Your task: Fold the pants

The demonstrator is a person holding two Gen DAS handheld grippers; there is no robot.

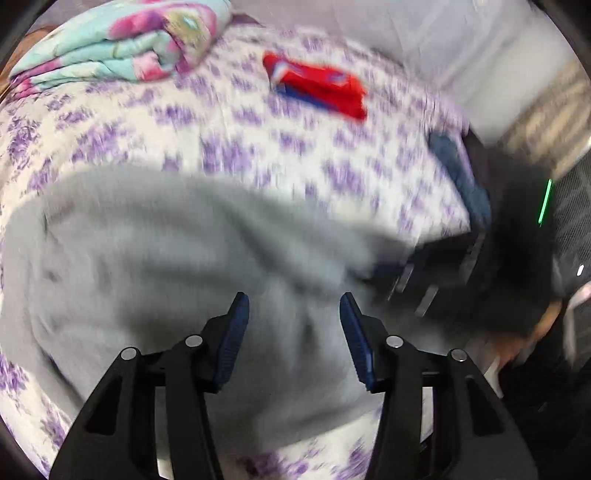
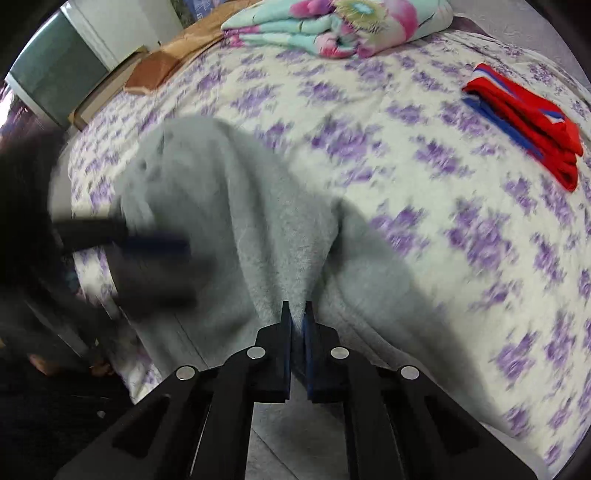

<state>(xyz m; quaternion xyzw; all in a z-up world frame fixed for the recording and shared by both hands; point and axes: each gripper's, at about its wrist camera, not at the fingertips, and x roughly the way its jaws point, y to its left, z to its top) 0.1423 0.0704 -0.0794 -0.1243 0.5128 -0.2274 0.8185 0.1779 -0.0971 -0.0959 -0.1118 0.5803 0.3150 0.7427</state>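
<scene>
Grey pants (image 1: 177,251) lie bunched on a bed with a white and purple flowered cover (image 1: 229,147). My left gripper (image 1: 294,299) is open, its blue pads spread above the grey cloth, holding nothing. My right gripper (image 2: 297,308) is shut on a pinched ridge of the grey pants (image 2: 258,229) near the bed's front edge, and the cloth rises in a fold to the fingers. The left gripper (image 2: 155,243) shows blurred at the left of the right wrist view, over the pants. The right gripper (image 1: 424,284) shows blurred at the right of the left wrist view.
A folded red and blue garment (image 1: 317,86) (image 2: 524,125) lies further back on the bed. A folded floral quilt (image 1: 118,48) (image 2: 340,26) sits at the far end. A brown cloth (image 2: 166,62) lies at the bed's far left corner. Tiled floor (image 2: 273,443) shows below the right gripper.
</scene>
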